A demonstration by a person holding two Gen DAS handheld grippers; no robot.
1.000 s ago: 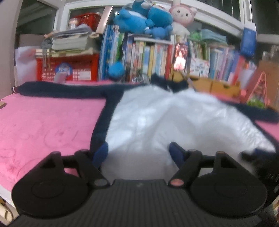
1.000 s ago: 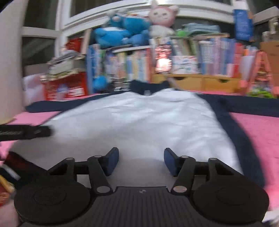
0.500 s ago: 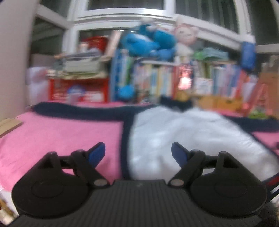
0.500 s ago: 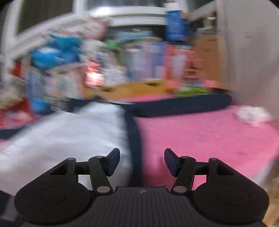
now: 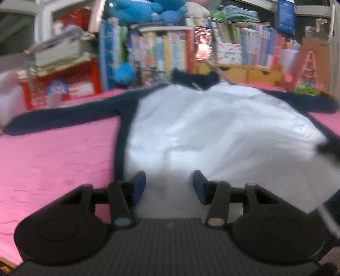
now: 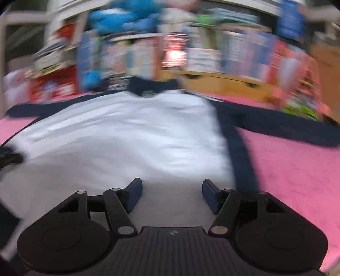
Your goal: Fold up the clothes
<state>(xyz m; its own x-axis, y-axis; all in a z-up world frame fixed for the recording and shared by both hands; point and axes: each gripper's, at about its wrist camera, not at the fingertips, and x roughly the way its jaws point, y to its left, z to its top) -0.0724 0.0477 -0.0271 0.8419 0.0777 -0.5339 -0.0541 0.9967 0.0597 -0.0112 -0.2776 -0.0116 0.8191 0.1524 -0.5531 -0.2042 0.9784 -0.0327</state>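
Observation:
A white shirt with navy sleeves, collar and side trim lies spread flat on a pink cloth, collar at the far side. My left gripper is open over the shirt's near hem, close to its left navy edge, holding nothing. The right wrist view is blurred by motion. There the same shirt fills the middle, and my right gripper is open over the hem near the right navy edge. A dark shape at the far right of the left view looks like the other gripper.
Behind the pink cloth stands a crowded shelf of books, a red basket, blue plush toys and wooden drawers. A sleeve stretches out to the left.
Both views swung outward half a second ago and have come back over the shirt's hem. Both grippers stayed open and took hold of nothing. The shirt has not moved.

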